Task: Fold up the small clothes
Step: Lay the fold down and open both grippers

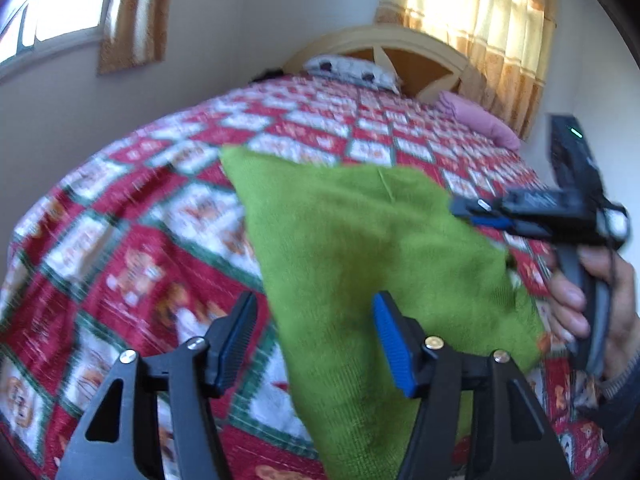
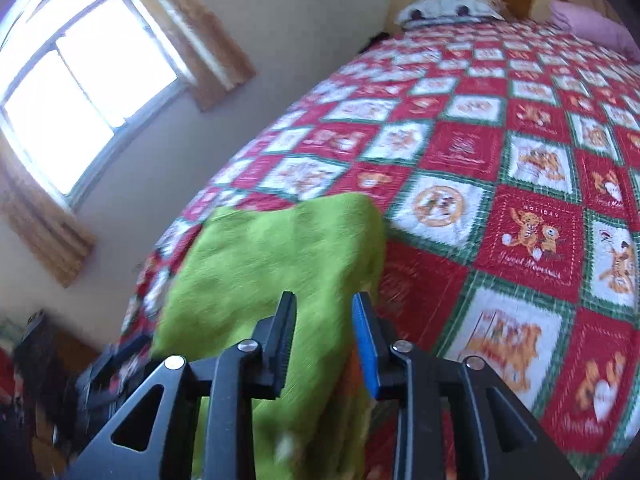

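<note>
cloth [image 1: 360, 264], green and fuzzy, is lying spread on the quilt [image 1: 132, 240] and filling the centre of the left wrist view, its far edge running across the middle of the frame and its near end passing down between the fingers at the bottom. left gripper [image 1: 316, 344] is standing wide open over it, the blue pad [image 1: 394, 344] lying against the cloth's surface while the other finger is clear of it, so nothing is being gripped. right gripper [image 1: 480, 210] is showing at the right edge of that view, held by a hand [image 1: 580, 300], its tips reaching over the cloth's right corner. in the right wrist view the right gripper [image 2: 324, 340] is sitting partly open at the bottom centre with the cloth [image 2: 272, 264] lying in the gap, not pinched. pillows [image 1: 352, 70] are resting at the top of the frame by the headboard [image 1: 400, 40]
</note>
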The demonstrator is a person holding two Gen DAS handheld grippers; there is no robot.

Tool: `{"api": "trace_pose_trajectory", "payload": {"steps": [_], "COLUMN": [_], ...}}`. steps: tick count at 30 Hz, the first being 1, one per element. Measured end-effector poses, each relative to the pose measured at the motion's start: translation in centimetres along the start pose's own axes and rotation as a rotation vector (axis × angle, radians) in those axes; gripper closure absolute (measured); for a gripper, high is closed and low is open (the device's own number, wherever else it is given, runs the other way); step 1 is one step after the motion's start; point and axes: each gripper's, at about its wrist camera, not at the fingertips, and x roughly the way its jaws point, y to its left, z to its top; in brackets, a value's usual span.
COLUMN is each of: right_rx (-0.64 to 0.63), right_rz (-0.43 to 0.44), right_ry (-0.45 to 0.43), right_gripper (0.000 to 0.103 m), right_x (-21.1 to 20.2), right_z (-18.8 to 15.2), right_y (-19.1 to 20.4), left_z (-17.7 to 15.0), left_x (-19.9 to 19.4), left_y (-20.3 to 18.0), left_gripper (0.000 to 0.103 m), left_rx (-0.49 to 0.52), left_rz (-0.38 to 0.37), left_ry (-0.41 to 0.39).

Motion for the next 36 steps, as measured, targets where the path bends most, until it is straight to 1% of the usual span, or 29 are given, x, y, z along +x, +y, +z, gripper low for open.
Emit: {"api": "trace_pose_trajectory", "payload": {"steps": [1,2,3,6,7,8,9,11,14,16,17,18,20,21,22,23,26,27,28,30,31,32,33,34,35,36], "right_rx": [-0.017,-0.029,-0.036,-0.028,-0.034,-0.060,-0.069,-0.046,-0.039,-0.022,-0.008,0.013,0.035,0.041,0.035,0.019,-0.113,-0.152,-0.191,-0.238,-0.244,-0.236,-0.205,-0.175,-0.133,-0.119], "right_rz": [0.008,0.005,-0.006,-0.021,-0.023,-0.046,-0.063,-0.052,-0.075,-0.101,-0.107,-0.089,-0.073,-0.075,-0.090,-0.108,-0.169,-0.169,-0.148,-0.082,-0.074,-0.103,-0.151,-0.158,-0.146,-0.139], "right_ry": [0.005,0.015,0.038,0.117,0.123,0.122,0.120,0.102,0.079,0.113,0.130,0.138,0.124,0.112,0.088,0.057,-0.073,-0.094,-0.102,-0.069,-0.047,-0.022,0.018,0.039,0.052,0.046], "right_gripper": [0.062,0.061,0.061,0.061,0.069,0.085,0.086,0.090,0.091,0.091,0.091,0.091,0.090,0.088,0.083,0.075,0.075,0.075,0.075,0.075,0.075,0.075,0.075,0.079,0.086,0.090], "right_x": [-0.8,-1.1,-1.2,0.0,0.2,0.3,0.3,-0.3,-1.4,-0.4,0.3,0.8,0.4,0.0,-0.7,-1.5,-4.2,-4.4,-4.5,-3.6,-2.6,-1.6,-0.3,0.5,1.1,1.2], "right_z": [-0.6,-1.2,-1.9,-3.7,-4.0,-4.5,-4.7,-4.8,-5.1,-5.5,-5.8,-6.0,-5.9,-5.9,-5.8,-5.8,-5.7,-5.5,-5.4,-5.3,-5.1,-5.1,-5.1,-5.2,-5.3,-5.4], "right_y": [0.6,1.0,1.4,1.5,1.5,1.7,1.7,1.5,1.3,0.4,-0.2,-0.8,-1.1,-1.0,-0.6,0.0,3.4,4.4,5.4,6.4,6.4,6.1,5.2,4.3,3.2,2.6], "left_z": [0.3,0.9,1.3,2.1,2.2,2.1,2.0,1.5,0.9,0.9,0.8,0.6,0.2,0.1,0.1,0.1,0.3,0.2,0.0,-0.8,-1.1,-1.4,-1.6,-1.7,-1.7,-1.7], "left_x": [-0.3,-0.8,-0.8,0.3,1.2,1.7,2.6,3.5,3.2,3.1,3.3,3.6,4.1,3.9,3.6,3.4,2.0,1.5,1.3,1.3,1.4,1.7,1.9,2.0,2.0,2.1], "left_y": [0.2,0.7,0.9,1.4,1.6,1.7,1.8,1.8,1.8,1.7,1.7,1.6,1.5,1.5,1.5,1.4,0.9,0.7,0.7,0.4,0.4,0.4,0.4,0.6,0.5,0.5], "left_gripper": [0.026,0.021,0.015,0.015,0.015,0.015,0.015,0.014,0.011,0.004,0.003,0.002,0.002,0.002,0.002,0.002,0.002,0.002,0.002,0.002,0.002,0.002,0.002,0.000,0.000,0.000], "left_rx": [-0.009,-0.025,-0.028,-0.019,-0.020,-0.022,-0.022,-0.015,-0.021,-0.011,-0.008,-0.005,-0.013,-0.026,-0.029,-0.022,0.005,0.015,0.021,0.034,0.037,0.036,0.030,0.021,0.018,0.024], "left_rz": [0.014,0.034,0.056,0.113,0.129,0.135,0.128,0.134,0.126,0.129,0.131,0.126,0.108,0.108,0.107,0.109,0.124,0.117,0.120,0.116,0.110,0.108,0.111,0.111,0.111,0.108], "left_ry": [-0.023,-0.061,-0.077,-0.088,-0.072,-0.054,-0.032,-0.012,-0.013,-0.008,-0.008,-0.002,0.013,0.008,0.006,0.007,-0.004,-0.010,-0.008,0.010,0.019,0.030,0.030,0.028,0.027,0.030]}}
